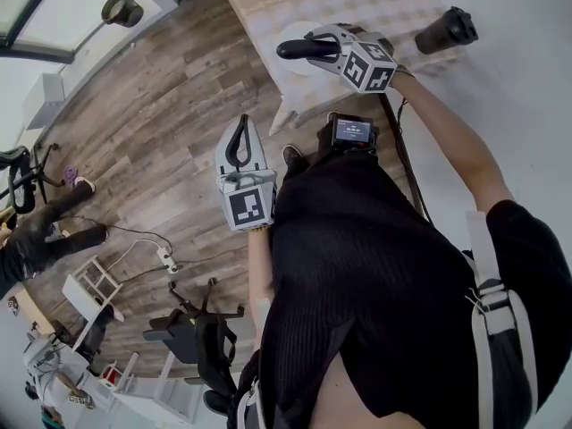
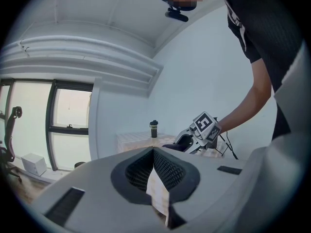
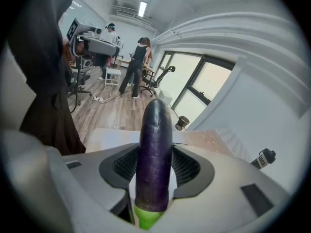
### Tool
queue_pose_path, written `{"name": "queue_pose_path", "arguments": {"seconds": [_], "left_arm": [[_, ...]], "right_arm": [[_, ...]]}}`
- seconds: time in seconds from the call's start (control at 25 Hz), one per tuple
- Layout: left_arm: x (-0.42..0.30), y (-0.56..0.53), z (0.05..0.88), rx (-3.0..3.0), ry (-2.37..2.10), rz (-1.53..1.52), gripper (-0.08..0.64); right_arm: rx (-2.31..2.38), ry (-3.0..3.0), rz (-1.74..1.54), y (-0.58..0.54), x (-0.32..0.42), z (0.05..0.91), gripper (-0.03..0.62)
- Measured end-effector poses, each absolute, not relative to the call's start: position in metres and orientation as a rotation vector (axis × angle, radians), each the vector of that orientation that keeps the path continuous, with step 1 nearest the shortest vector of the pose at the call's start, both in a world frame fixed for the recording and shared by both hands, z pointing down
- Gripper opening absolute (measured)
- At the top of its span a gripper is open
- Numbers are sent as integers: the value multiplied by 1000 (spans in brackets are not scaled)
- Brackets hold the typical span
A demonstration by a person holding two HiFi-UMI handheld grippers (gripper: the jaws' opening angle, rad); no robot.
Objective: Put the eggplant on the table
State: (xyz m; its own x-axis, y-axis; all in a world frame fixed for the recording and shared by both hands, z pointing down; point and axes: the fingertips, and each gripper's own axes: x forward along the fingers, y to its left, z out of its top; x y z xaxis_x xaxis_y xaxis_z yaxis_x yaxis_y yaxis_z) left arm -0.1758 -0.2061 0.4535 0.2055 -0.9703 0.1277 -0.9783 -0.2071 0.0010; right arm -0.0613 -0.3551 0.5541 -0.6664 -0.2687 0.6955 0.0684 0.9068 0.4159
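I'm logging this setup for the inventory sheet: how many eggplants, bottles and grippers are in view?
eggplant: 1
bottle: 1
grippers: 2, the left gripper and the right gripper
Total: 4

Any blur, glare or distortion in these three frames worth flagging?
Head view: sharp, evenly lit, wide-angle stretch toward the edges. Left gripper view: heavy fisheye, dark corners, windows blown out. Right gripper view: same fisheye; eggplant close but sharp, window overexposed.
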Motion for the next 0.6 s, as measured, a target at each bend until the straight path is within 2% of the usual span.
{"name": "queue_pose_path", "arguments": {"seconds": [0.6], "left_arm": [[-193,-206,463,2299,-1957,195,-9]], "right_arm": [[31,-2142,-498,-374,-64,605,201]]}}
